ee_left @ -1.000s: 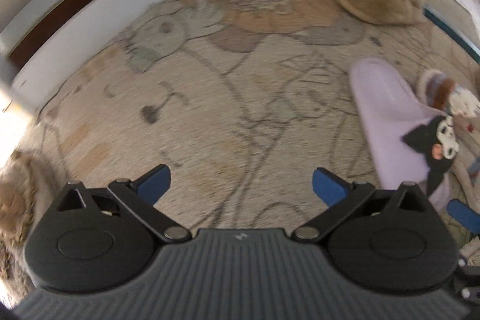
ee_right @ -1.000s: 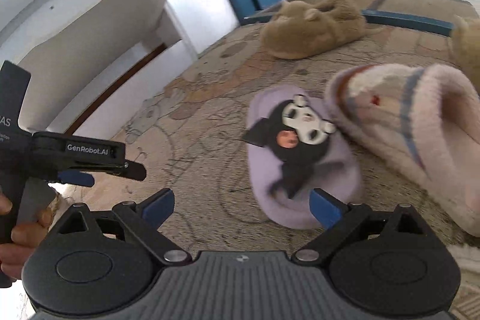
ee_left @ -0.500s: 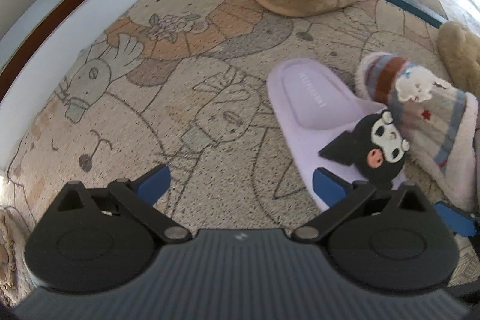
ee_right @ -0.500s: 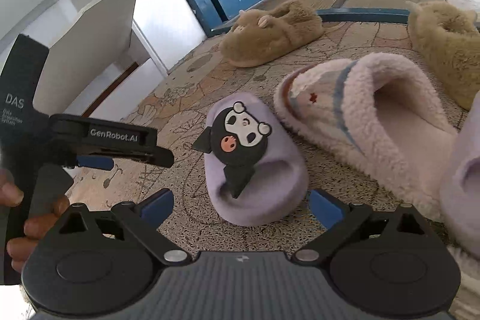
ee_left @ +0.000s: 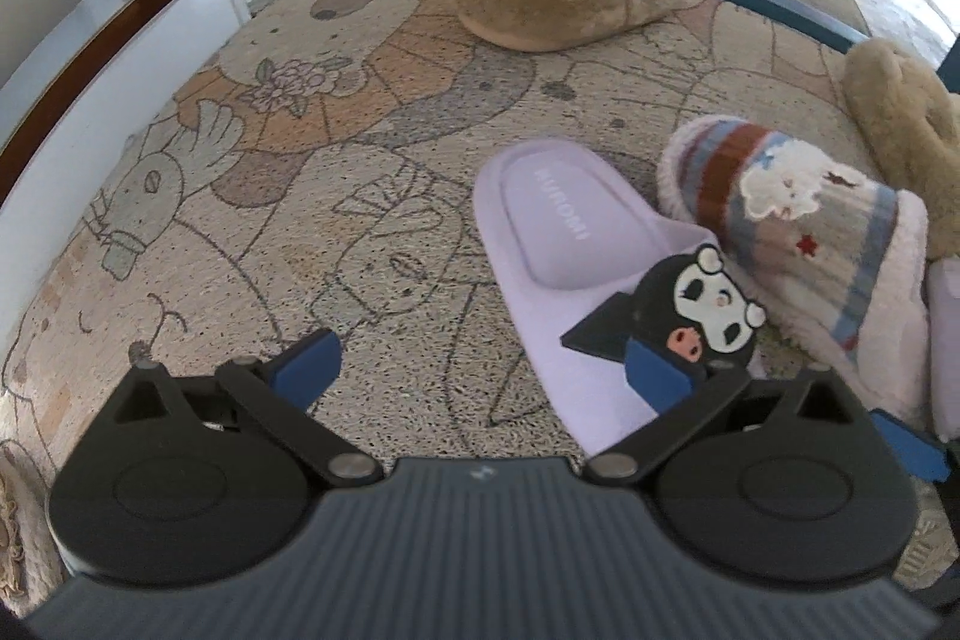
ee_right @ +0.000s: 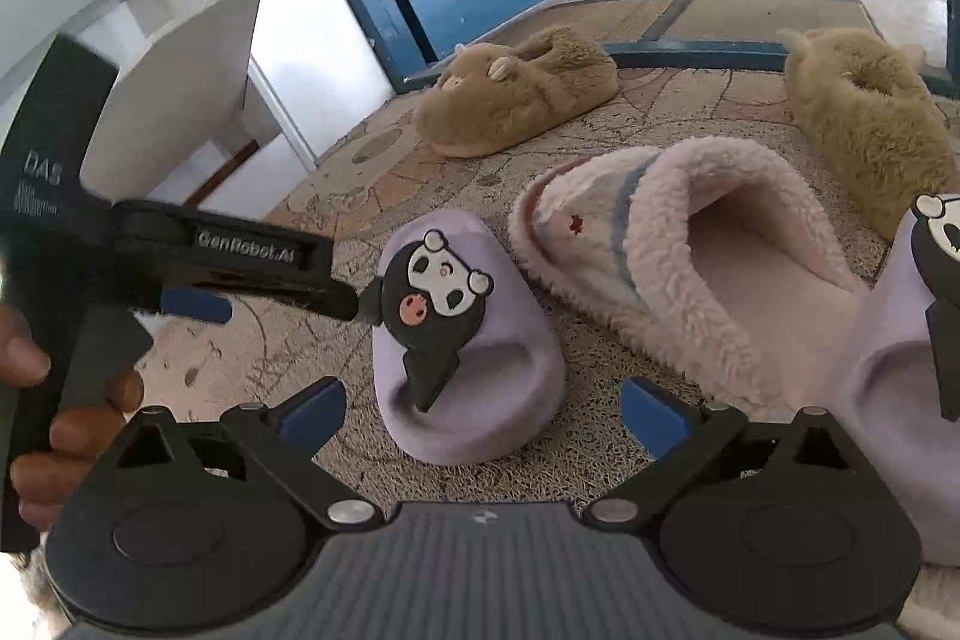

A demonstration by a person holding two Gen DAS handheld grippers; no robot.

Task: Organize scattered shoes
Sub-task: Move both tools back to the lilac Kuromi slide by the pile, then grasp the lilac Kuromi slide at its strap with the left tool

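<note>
Both claws gape over the lilac slipper [ee_right: 468, 340], fleecy striped slipper [ee_right: 678, 268] alongside.

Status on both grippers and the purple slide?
Left gripper open. Right gripper open. Purple Kuromi slide ungripped on mat. Striped fleece slipper crowds its right side.

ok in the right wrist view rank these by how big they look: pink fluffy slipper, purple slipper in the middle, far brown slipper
1. Pink fluffy slipper
2. Purple slipper
3. Brown slipper, though it lies farther from the camera, so it may really match the others.
</note>
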